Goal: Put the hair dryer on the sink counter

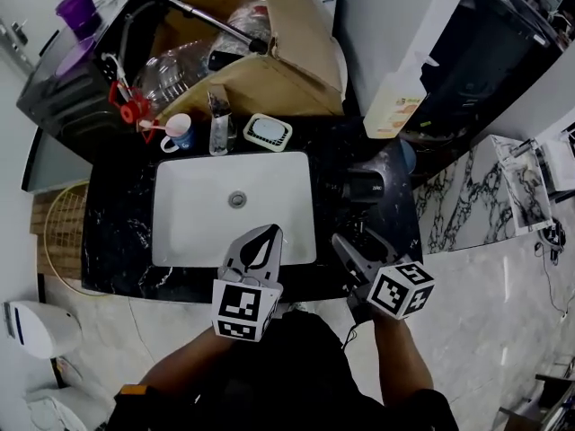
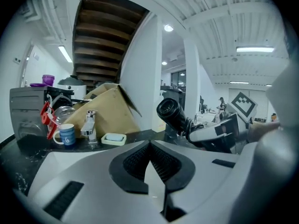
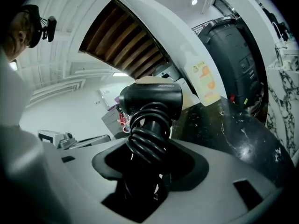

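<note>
My right gripper point(image 1: 353, 241) is shut on the handle of a black hair dryer point(image 1: 364, 187), which has its cord wound round the handle. The dryer hangs over the black marble sink counter point(image 1: 117, 214), just right of the white basin point(image 1: 193, 218). In the right gripper view the dryer point(image 3: 150, 99) stands up between the jaws of the gripper point(image 3: 149, 160). The left gripper view shows the dryer point(image 2: 173, 113) tilted, barrel up and to the left. My left gripper point(image 1: 267, 234) is shut on nothing over the basin's front edge, its pads point(image 2: 133, 164) meeting at the tips.
Behind the basin stand a faucet point(image 1: 218, 119), a blue-and-white mug point(image 1: 180, 133) and a soap dish point(image 1: 268, 131). A cardboard box point(image 1: 287, 70) and clear plastic bottles point(image 1: 175, 70) fill the back. The counter's right end point(image 1: 404, 164) borders a white marble floor.
</note>
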Demonstrator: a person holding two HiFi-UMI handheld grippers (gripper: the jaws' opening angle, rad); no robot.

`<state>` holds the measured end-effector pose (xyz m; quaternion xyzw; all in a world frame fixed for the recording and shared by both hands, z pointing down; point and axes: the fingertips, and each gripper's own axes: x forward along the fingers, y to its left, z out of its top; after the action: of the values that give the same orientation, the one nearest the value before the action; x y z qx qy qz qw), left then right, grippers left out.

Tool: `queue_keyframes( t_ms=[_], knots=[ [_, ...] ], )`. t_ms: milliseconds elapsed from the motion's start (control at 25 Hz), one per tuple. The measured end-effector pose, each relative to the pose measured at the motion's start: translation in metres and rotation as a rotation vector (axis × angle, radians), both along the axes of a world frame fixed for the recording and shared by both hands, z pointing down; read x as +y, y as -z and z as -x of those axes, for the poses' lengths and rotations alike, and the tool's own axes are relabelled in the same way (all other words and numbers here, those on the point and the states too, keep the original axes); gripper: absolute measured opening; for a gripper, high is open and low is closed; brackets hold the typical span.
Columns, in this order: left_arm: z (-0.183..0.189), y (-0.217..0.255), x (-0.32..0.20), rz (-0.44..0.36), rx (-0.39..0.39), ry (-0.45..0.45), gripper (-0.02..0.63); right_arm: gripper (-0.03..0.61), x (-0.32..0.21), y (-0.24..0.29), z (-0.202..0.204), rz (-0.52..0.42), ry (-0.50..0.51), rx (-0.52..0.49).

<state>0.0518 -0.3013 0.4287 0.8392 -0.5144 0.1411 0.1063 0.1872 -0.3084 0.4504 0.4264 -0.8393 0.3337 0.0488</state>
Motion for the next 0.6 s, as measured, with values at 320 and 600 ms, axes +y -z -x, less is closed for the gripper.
queue_keyframes(
  t_ms=[320,600],
  knots=[
    [0.001,-0.013,-0.032,0.008,0.013,0.098,0.009,0.247,-0.065,-0.026,-0.003,0.035,0.034,0.150],
    [0.001,-0.028,-0.053,0.040,0.022,0.149,0.009,0.245,-0.108,-0.046,0.000,0.075,0.060,0.261]
  ],
)
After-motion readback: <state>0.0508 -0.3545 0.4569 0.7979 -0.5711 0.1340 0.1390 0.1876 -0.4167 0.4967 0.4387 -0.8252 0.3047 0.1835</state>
